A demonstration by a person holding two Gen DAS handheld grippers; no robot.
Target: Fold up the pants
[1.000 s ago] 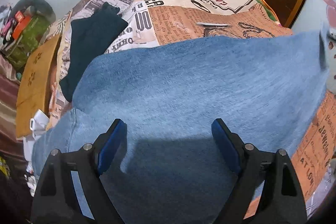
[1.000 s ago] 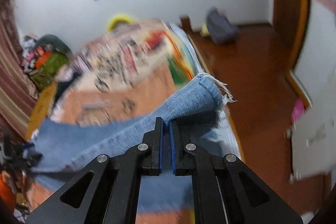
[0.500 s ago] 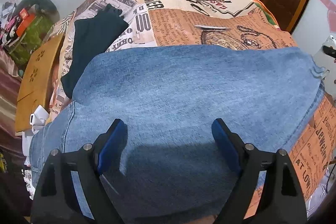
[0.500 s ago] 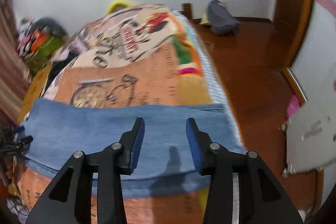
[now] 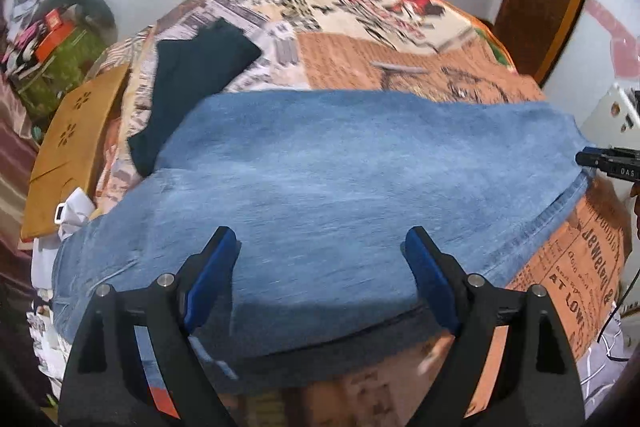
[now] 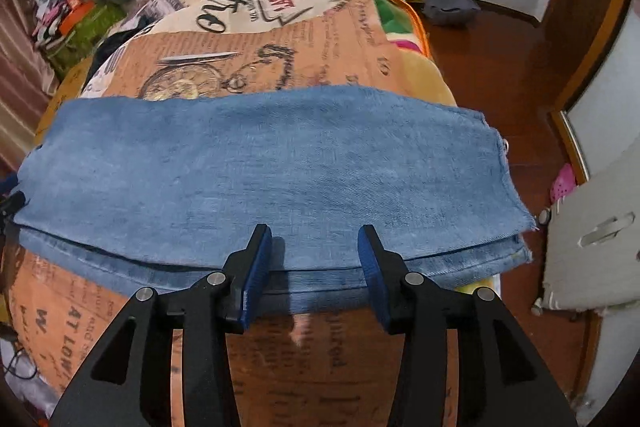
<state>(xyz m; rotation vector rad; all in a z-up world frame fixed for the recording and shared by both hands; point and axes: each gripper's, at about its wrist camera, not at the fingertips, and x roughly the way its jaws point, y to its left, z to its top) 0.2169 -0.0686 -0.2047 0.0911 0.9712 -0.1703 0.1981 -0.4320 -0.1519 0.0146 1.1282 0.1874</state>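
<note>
Blue denim pants (image 5: 340, 187) lie flat across the bed, folded lengthwise with one leg on the other. In the right wrist view the pants (image 6: 272, 171) show two stacked layers and frayed hems at the right. My left gripper (image 5: 322, 251) is open and empty, just above the near edge of the pants at the waist end. My right gripper (image 6: 314, 241) is open and empty, over the near edge of the leg end. The right gripper's tip also shows in the left wrist view (image 5: 608, 163).
The bed has a newspaper-print cover (image 6: 248, 55). A dark folded garment (image 5: 192, 79) lies on it behind the pants at the left. A wooden board (image 5: 72, 143) and clutter (image 5: 52, 43) stand left of the bed. Wooden floor (image 6: 500, 59) and a door lie right.
My right gripper has let go of the pant leg, which now lies flat on the lower leg, and has drawn back. My left gripper has backed away a little.
</note>
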